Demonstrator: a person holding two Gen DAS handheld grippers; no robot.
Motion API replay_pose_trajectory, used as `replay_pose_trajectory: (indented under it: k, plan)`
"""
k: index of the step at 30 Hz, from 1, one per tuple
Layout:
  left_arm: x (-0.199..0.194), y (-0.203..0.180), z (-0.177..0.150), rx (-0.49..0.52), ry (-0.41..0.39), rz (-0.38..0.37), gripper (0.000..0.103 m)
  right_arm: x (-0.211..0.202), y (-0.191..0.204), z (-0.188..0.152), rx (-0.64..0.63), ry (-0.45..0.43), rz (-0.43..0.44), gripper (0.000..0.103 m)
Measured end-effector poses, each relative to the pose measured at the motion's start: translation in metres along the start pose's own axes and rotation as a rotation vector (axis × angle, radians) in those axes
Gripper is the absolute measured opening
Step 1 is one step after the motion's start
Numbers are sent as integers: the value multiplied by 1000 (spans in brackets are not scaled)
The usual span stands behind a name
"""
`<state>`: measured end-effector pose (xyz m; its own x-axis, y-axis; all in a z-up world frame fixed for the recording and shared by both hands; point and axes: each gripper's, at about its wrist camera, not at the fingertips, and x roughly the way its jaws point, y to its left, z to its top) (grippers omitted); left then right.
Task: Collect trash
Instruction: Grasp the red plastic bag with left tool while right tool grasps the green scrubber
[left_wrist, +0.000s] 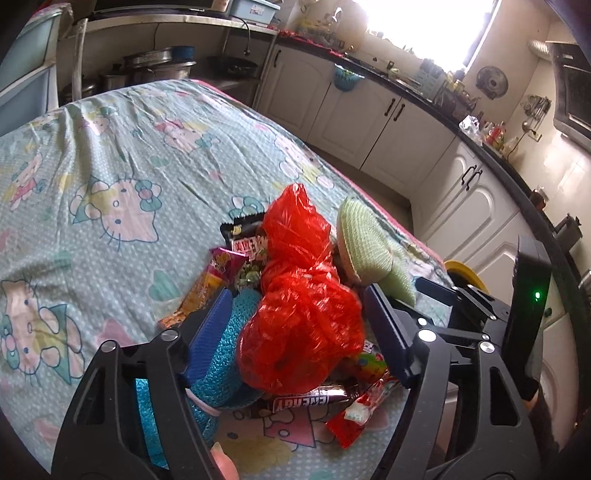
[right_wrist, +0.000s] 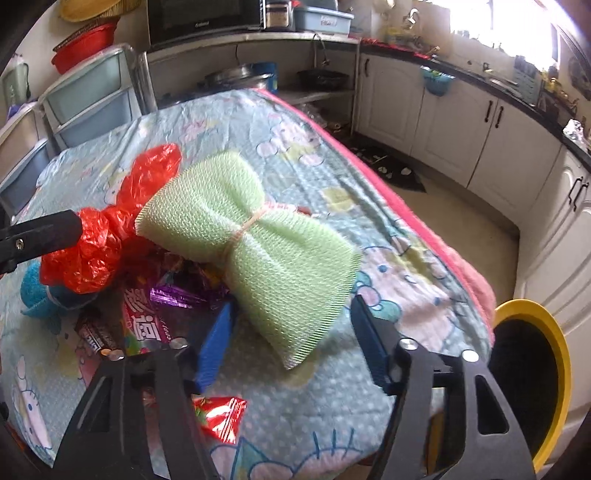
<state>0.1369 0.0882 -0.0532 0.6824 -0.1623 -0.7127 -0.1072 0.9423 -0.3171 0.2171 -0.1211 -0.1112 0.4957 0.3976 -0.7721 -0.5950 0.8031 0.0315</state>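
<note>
- Pile of trash sits near the corner of the bench (left_wrist: 110, 155), which is draped in a cartoon-cat print cloth.
- My left tool (left_wrist: 295, 321) is angled down over the pile. Its blue fingers (left_wrist: 210, 325) stand on either side of the crumpled red plastic bag (left_wrist: 299, 295); a blue mesh scrubber (left_wrist: 225, 354) lies against the inside of the left finger. I cannot tell whether the pads actually press on the bag; there looks to be a sliver of gap on the right side.
- Under and around the bag: a dark wrapper marked ENERGY (left_wrist: 306, 402), a red candy wrapper (left_wrist: 354, 413), an orange-yellow snack packet (left_wrist: 203, 291) and a black packet (left_wrist: 243, 229) further back.
- My right tool (right_wrist: 291, 332) is spread, one finger on each side of the near end of the green mesh scrubber (right_wrist: 251, 243), which is cinched in the middle by a band into a bow shape. Pads not touching it as far as I can see.
- From the right wrist, the green scrubber rests on top of the wrappers, with the red bag just beside it to the left and the left tool's black finger reaching the bag.
- A shiny red foil wrapper (right_wrist: 221, 417) lies apart, close below the right tool.
- A yellow-rimmed bin (right_wrist: 532, 380) stands on the floor just off the bench corner, mouth open, dark inside.
</note>
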Motion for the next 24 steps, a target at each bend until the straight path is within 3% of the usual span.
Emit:
replay_pose_trajectory:
  k: [8,12,24]
  plan:
    - [6,-1,-3,19,15,-19,29,1,-3,-4,9,-7,22,43]
    - [3,1,-2,21,6,-41,18,-2,-7,-6,40,-18,35,40]
    - [-21,-14,8,68,-79,-50,14,-41,-14,-16,122,-94,55,39]
